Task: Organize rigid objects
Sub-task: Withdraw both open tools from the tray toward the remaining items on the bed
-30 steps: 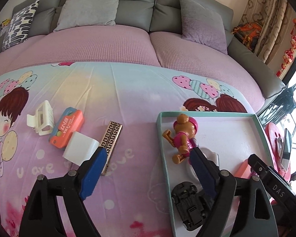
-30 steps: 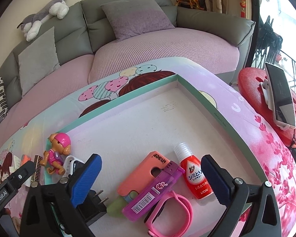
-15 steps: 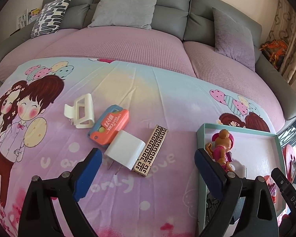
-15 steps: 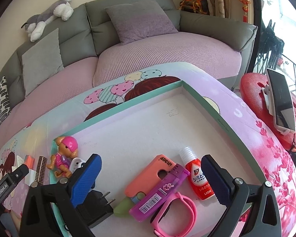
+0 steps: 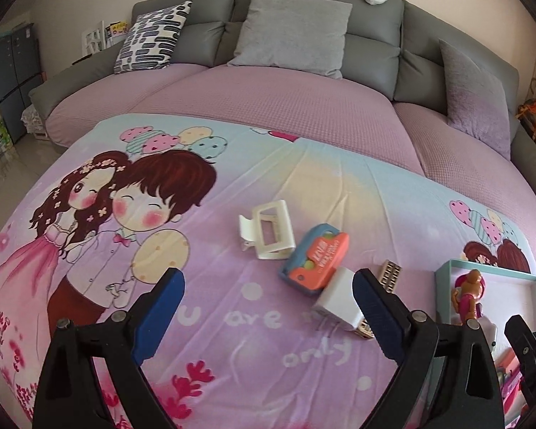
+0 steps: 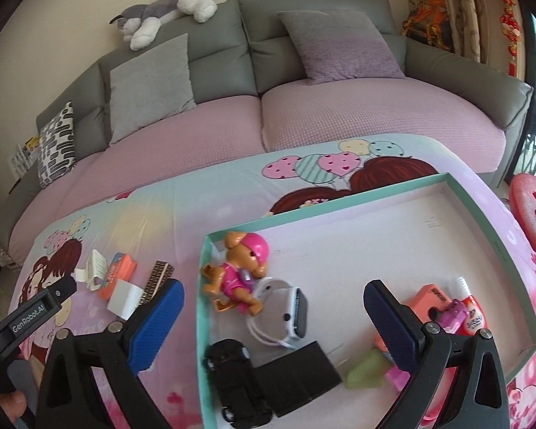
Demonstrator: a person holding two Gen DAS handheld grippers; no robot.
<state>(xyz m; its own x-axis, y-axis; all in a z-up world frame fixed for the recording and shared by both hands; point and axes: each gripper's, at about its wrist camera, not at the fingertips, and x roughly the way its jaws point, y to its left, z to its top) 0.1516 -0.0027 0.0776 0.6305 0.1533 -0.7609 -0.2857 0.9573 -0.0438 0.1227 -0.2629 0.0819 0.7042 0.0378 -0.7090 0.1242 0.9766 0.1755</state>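
Left claw (image 5: pixel 266 307) gapes wide and empty over the cartoon-print sheet (image 5: pixel 232 186), its jaws having just been opening; white charger (image 5: pixel 336 298), orange case (image 5: pixel 316 259) and white clip (image 5: pixel 268 230) lie there; right claw (image 6: pixel 271 318) open above the tray (image 6: pixel 496 246).

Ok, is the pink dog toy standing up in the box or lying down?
Lying down. The pink dog toy is tipped on its side on the floor of the green box, legs out sideways, next to the white smartwatch.

text: "genrobot.ai" on left hand-held gripper (image 6: pixel 35 312) | "u are only" on sheet (image 5: pixel 232 321)
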